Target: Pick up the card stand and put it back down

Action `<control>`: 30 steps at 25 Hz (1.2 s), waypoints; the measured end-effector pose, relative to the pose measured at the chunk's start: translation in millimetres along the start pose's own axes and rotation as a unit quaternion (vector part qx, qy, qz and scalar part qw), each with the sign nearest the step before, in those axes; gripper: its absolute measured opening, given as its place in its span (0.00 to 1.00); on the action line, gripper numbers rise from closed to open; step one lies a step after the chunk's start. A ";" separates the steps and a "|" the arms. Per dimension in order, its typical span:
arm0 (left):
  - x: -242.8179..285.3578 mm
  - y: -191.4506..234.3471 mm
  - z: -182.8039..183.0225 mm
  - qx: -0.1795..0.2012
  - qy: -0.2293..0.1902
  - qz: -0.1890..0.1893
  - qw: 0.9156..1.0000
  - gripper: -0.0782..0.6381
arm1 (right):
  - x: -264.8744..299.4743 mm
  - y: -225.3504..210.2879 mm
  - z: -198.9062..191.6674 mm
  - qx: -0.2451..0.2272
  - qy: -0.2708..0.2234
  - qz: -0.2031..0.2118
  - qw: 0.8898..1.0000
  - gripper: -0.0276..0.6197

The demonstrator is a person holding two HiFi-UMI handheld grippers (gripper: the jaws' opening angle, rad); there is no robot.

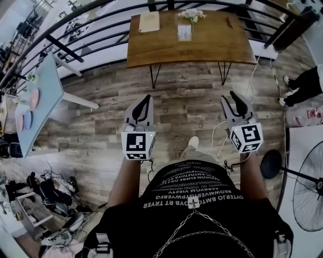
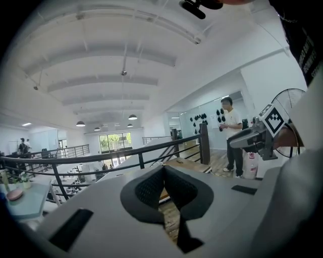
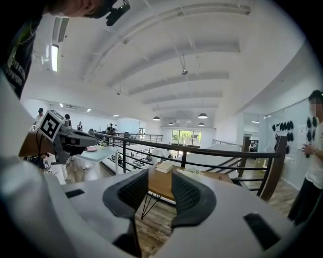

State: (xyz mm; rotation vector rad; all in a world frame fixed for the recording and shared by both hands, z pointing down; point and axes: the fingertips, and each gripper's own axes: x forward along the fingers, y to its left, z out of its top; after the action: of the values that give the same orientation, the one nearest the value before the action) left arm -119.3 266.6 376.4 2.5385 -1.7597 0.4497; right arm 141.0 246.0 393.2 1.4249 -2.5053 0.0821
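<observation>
The card stand [image 1: 184,31], a small upright holder with a printed card, stands on the far side of the wooden table [image 1: 212,43], beside a small bunch of flowers [image 1: 192,14]. Both grippers hang in the air over the wood floor, well short of the table. My left gripper [image 1: 145,101] points toward the table with its pads [image 2: 151,189] meeting at the tips and nothing in them. On the other side, my right gripper [image 1: 233,97] shows a clear gap between its pads [image 3: 187,191], through which I see only the table [image 3: 160,185].
A notebook [image 1: 149,21] lies on the table's left part. A black railing [image 1: 75,35] runs behind and to the left. A light blue table [image 1: 43,95] with plates stands left, a fan [image 1: 308,189] right. A person [image 1: 308,85] stands at the right. Bags and cables litter the lower left floor.
</observation>
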 end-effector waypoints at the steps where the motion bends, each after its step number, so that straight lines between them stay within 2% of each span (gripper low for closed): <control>1: 7.5 -0.7 4.8 -0.001 -0.005 0.001 1.000 0.15 | 4.2 -6.6 0.6 0.001 -0.001 0.001 1.000 0.27; 6: 39.4 -9.3 16.9 -0.018 -0.008 0.002 1.000 0.15 | 21.2 -35.5 1.1 0.001 -0.002 0.013 1.000 0.27; 10: 65.6 -18.0 35.8 -0.017 -0.022 0.004 1.000 0.15 | 34.9 -59.4 4.4 0.002 -0.001 0.022 1.000 0.27; 14: 84.7 -17.8 51.4 -0.010 -0.027 0.021 0.999 0.15 | 49.3 -80.0 6.5 0.005 0.000 0.034 0.999 0.27; 18: 96.3 -18.1 49.5 -0.017 -0.017 0.033 0.999 0.15 | 56.5 -101.6 12.2 0.007 -0.005 0.034 0.999 0.27; 24: 95.2 -17.9 47.8 0.005 -0.013 0.050 0.999 0.15 | 59.8 -109.7 14.0 0.007 -0.010 0.038 0.999 0.27; 30: 95.3 -14.6 56.0 0.011 -0.022 0.048 0.999 0.15 | 65.3 -108.0 19.3 0.007 -0.013 0.042 0.999 0.27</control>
State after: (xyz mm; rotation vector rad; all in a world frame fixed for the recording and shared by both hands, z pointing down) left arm -62.7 174.8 348.2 2.5059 -1.9088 0.4205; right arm 197.5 132.0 382.5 1.3337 -2.5916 0.0983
